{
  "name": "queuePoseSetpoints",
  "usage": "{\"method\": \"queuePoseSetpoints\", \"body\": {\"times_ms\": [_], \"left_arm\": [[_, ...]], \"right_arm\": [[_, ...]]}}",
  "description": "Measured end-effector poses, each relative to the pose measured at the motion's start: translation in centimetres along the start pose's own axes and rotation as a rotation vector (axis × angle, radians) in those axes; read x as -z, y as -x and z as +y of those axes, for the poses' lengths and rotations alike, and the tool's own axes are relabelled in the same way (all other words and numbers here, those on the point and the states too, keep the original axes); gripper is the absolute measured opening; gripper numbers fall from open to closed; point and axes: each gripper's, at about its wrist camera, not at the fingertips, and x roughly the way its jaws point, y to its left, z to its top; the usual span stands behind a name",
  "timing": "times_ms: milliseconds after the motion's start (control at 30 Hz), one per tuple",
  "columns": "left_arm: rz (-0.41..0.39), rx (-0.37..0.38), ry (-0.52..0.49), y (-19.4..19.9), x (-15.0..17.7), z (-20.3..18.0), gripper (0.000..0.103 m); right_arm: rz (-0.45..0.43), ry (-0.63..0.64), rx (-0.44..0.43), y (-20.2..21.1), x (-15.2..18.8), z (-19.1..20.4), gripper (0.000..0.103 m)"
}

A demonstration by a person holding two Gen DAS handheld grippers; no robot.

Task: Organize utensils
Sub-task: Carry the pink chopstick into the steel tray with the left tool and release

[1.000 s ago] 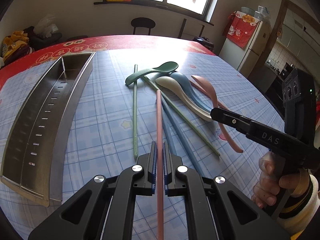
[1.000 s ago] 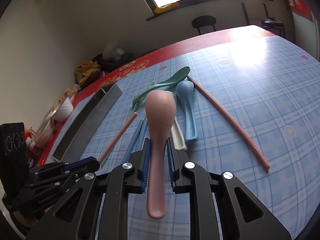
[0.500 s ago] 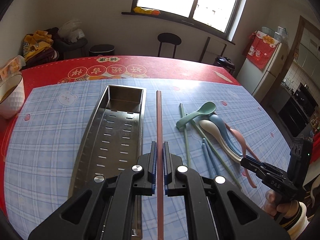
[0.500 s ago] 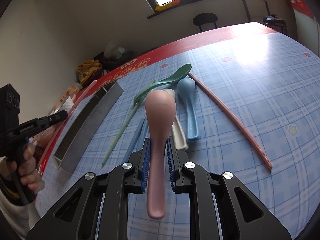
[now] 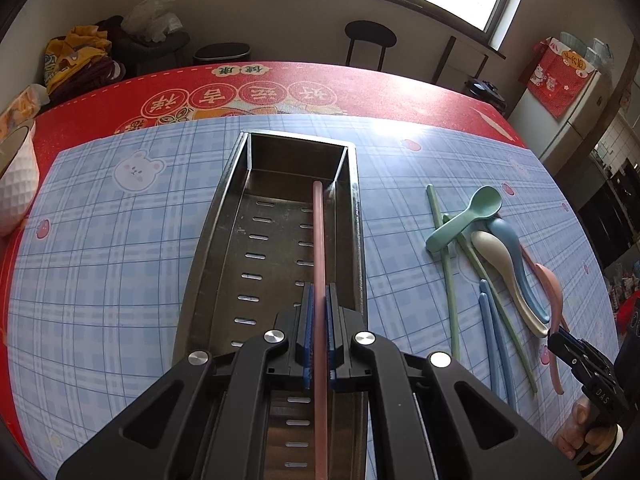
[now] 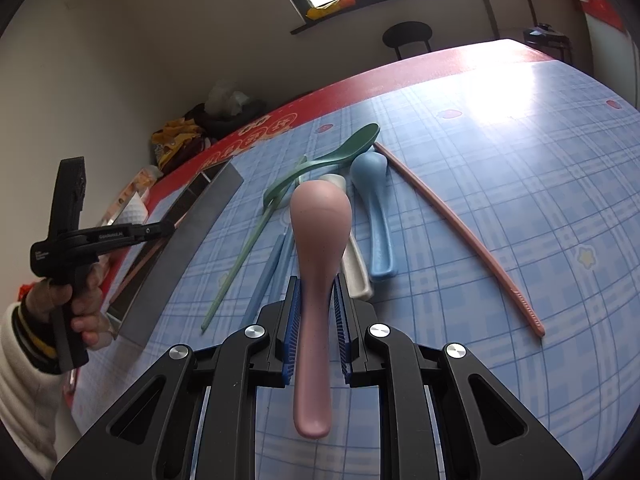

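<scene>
The left gripper (image 5: pixel 319 336) is clamped on a pink chopstick (image 5: pixel 319 248), which points along the steel tray (image 5: pixel 208 256), its far tip over the slotted floor near the tray's far wall. The right gripper (image 6: pixel 316 316) pinches a pink spoon (image 6: pixel 318 240) by its handle, bowl forward, above the blue checked cloth (image 6: pixel 520 200). The likeliest slip, as I judge it, is the chopstick: it is long and held near one end, so if it is let go while tilted it may bounce on the metal or lean up on the right wall (image 5: pixel 357 216), which runs just beside it. A sideways drift could also knock the stick against that wall and twist it in the jaws. The tray is narrow, so there is little room across it but plenty along its length. For the spoon, the way to the tray passes over the pile of green spoon (image 6: pixel 344 150), blue spoon (image 6: pixel 374 208), white spoon (image 6: pixel 354 260) and loose chopsticks; carried low it could scatter them. The second pink chopstick (image 6: pixel 460 232) lies well apart to the right, on open cloth.
</scene>
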Motion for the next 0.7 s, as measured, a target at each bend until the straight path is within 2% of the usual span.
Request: {"method": "queuePoseSetpoints", "body": {"times_ms": [467, 600, 700], "left_arm": [[0.027, 0.020, -0.020, -0.8, -0.1, -0.4, 0.006], [-0.025, 0.003, -0.045, 0.6, 0.1, -0.8, 0.007], [-0.109, -0.020, -0.095, 2.8, 0.9, -1.6, 0.017]], "right_arm": [[0.005, -0.006, 0.002, -0.2, 0.0, -0.2, 0.017], [0.007, -0.007, 0.004, -0.2, 0.0, -0.3, 0.017], [0.009, -0.005, 0.009, -0.3, 0.0, -0.3, 0.017]]}}
